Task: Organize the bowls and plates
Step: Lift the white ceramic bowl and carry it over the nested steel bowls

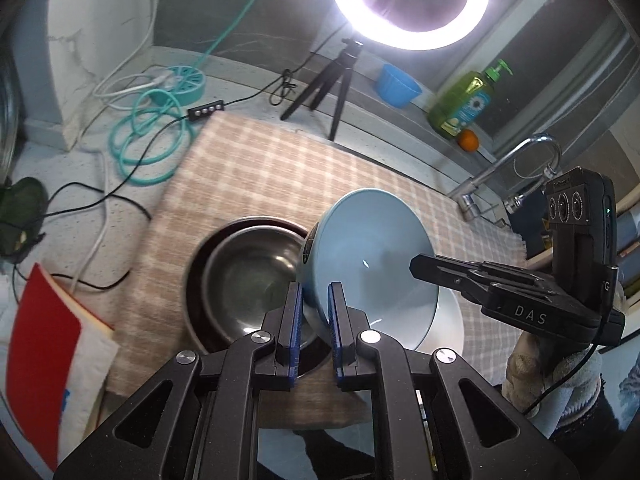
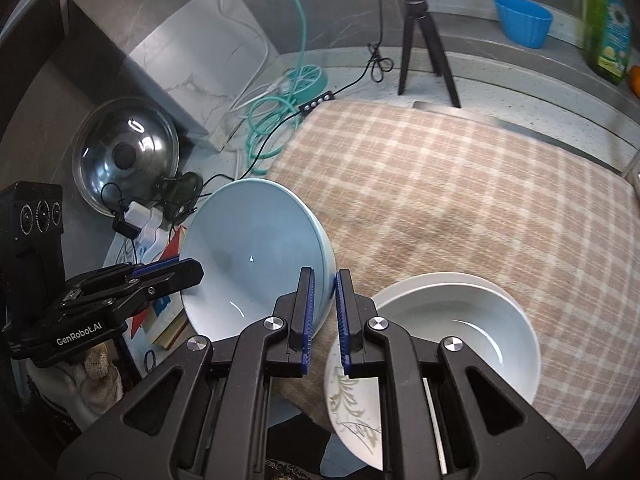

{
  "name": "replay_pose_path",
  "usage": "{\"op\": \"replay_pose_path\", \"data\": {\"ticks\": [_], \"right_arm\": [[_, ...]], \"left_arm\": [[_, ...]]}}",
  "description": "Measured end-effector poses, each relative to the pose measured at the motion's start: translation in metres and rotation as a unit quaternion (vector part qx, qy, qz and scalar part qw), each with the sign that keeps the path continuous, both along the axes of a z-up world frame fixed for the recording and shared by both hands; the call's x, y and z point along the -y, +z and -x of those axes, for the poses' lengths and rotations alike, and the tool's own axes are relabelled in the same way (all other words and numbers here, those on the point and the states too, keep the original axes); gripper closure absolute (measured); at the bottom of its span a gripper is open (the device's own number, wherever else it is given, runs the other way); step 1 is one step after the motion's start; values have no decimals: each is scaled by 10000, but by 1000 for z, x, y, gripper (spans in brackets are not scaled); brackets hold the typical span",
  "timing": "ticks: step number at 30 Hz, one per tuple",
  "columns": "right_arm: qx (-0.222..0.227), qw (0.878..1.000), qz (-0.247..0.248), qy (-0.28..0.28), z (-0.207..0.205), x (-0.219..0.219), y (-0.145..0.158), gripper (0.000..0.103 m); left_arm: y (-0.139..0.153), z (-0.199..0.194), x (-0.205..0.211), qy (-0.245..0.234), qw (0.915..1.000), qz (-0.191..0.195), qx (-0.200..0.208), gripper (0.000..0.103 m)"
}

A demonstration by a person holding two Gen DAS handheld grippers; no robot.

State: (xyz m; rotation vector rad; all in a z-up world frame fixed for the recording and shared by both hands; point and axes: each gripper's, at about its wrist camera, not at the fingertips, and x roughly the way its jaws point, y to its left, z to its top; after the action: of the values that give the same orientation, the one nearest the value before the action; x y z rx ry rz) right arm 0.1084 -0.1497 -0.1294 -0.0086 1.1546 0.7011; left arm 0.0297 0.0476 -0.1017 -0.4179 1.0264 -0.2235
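Grippers clamp opposite edges of a pale blue bowl (image 1: 372, 264), tilted above a checked cloth (image 1: 280, 176). Left gripper (image 1: 314, 312) pinches its left rim; right gripper (image 2: 324, 304) pinches its right rim, both jaws nearly shut on the thin wall. A steel bowl (image 1: 248, 276) in a dark dish sits left on the cloth. A white bowl (image 2: 460, 328) on a patterned plate (image 2: 356, 404) sits near right.
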Motion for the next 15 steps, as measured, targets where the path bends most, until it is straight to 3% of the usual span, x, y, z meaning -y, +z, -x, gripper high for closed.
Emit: {"op": "replay_pose_path", "data": {"ticks": [15], "right_arm": [[-253, 9988, 358, 228, -4, -50, -30, 92]], "left_arm": [[-30, -2, -40, 254, 9985, 221, -437, 92]]}}
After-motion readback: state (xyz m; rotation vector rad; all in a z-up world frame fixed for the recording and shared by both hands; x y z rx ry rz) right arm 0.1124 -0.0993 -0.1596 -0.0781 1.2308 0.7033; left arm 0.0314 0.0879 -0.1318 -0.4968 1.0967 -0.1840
